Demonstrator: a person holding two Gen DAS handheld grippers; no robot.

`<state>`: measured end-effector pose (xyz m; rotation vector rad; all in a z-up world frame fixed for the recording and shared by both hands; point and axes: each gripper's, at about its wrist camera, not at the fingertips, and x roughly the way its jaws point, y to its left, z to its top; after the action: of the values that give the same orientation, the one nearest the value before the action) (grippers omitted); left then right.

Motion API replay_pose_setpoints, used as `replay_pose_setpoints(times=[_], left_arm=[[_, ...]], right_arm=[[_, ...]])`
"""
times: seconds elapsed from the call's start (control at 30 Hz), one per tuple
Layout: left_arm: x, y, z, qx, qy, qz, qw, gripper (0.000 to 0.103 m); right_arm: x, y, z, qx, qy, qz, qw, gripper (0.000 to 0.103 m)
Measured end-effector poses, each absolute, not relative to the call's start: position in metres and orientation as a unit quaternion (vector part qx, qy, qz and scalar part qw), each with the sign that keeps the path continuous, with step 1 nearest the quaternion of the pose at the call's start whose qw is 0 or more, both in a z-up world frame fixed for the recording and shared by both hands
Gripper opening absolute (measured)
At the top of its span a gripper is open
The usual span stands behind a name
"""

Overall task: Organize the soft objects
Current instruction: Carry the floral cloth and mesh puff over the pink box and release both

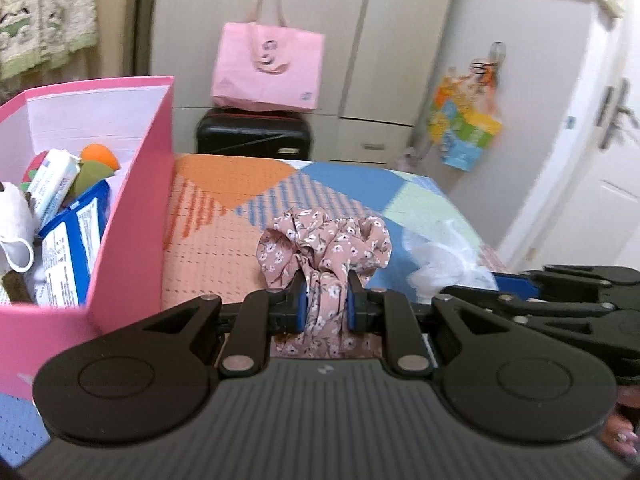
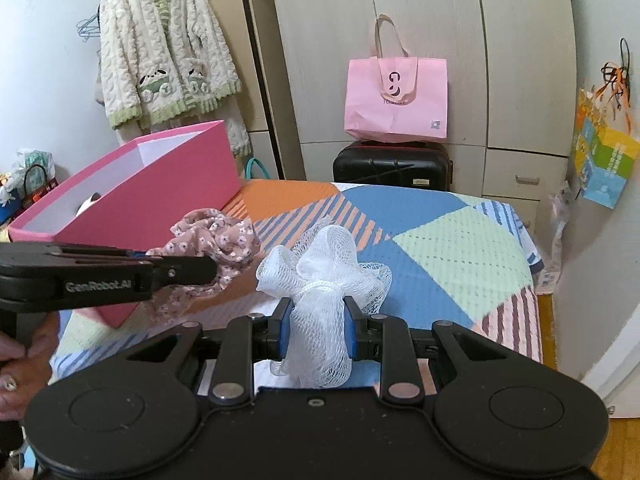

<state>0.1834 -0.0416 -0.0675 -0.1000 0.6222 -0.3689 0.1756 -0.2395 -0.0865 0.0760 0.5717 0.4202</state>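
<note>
left tool (image 1: pixel 324 302) clamped on floral scrunchie (image 1: pixel 324 244) beside pink box (image 1: pixel 132 216) edge; right tool (image 2: pixel 316 326) clamped on white mesh pouf (image 2: pixel 324 264); bed (image 2: pixel 440 236) open ahead

A dusty-pink scrunchie (image 1: pixel 320 246) is printed with small white flowers. A plain white mesh puff (image 2: pixel 324 264) is seen. The box (image 2: pixel 160 184) is bright pink outside and white inside. The bedcover (image 2: pixel 420 232) is patterned in orange, blue, pale green and peach blocks with stripes. A pale pink bag (image 2: pixel 396 98) is set on a black suitcase (image 2: pixel 392 166). The far-left jacket (image 2: pixel 164 52) is cream with green trim.
</note>
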Motion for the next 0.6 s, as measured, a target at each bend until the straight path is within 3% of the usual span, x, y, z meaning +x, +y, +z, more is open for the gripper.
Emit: replay_pose_setpoints(times=[0.13,0.6], left_arm=[[0.162,-0.035,-0.059,-0.036,0.292,-0.203,0.934,0.017],[0.093,0.038,-0.022,-0.021,0.308,-0.24,0.92,0.017]], right_arm=[[0.156,-0.239,-0.078,0.06,0.281,0.233,0.929,0.03],[0.092,-0.189,-0.045,-0.025,0.264,0.309,0.913,0.03]])
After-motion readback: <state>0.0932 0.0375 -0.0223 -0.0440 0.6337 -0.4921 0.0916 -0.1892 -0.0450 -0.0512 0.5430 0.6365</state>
